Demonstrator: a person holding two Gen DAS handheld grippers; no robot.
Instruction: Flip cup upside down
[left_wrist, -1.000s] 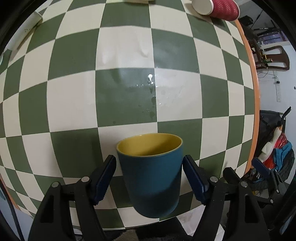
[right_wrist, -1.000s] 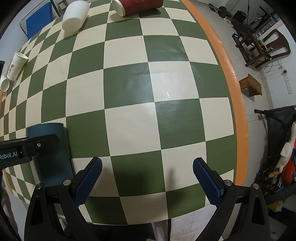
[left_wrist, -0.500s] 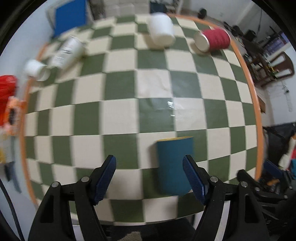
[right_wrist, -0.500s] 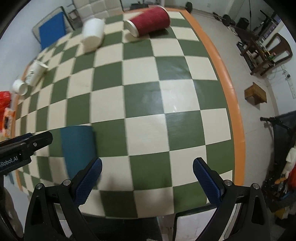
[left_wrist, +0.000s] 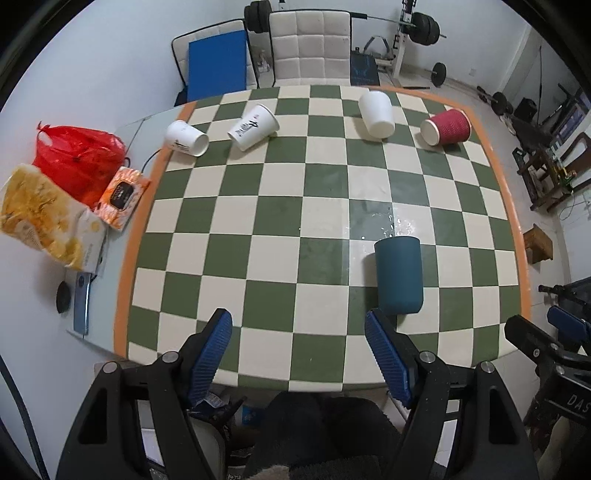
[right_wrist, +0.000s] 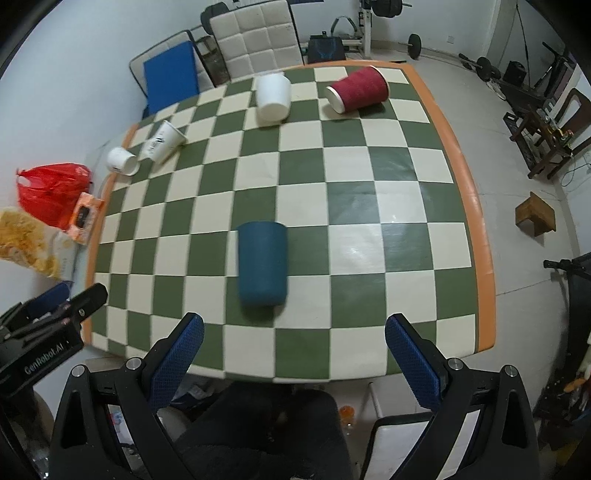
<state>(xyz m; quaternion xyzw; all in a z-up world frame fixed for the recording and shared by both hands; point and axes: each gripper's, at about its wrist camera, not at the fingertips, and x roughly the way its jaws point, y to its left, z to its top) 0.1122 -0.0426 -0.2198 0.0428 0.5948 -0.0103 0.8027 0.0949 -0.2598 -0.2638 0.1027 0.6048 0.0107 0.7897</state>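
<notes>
A dark blue cup (left_wrist: 399, 275) stands on the checkered table (left_wrist: 258, 221) near its front edge; its yellow inside is not visible. It also shows in the right wrist view (right_wrist: 262, 262). My left gripper (left_wrist: 298, 354) is open and empty, held back over the table's front edge, left of and nearer than the cup. My right gripper (right_wrist: 293, 363) is open and empty, also held back past the front edge, apart from the cup.
Two white paper cups (left_wrist: 186, 138) (left_wrist: 255, 127), a plain white cup (left_wrist: 376, 114) and a red ribbed cup (left_wrist: 445, 127) lie on their sides along the far edge. Water drops (left_wrist: 395, 225) lie behind the blue cup. Bags (left_wrist: 79, 162) sit on a side surface at left.
Both grippers pulled up and back from the table. The blue cup, between the left fingers a second ago with its yellow inside showing, now stands free on the table.
</notes>
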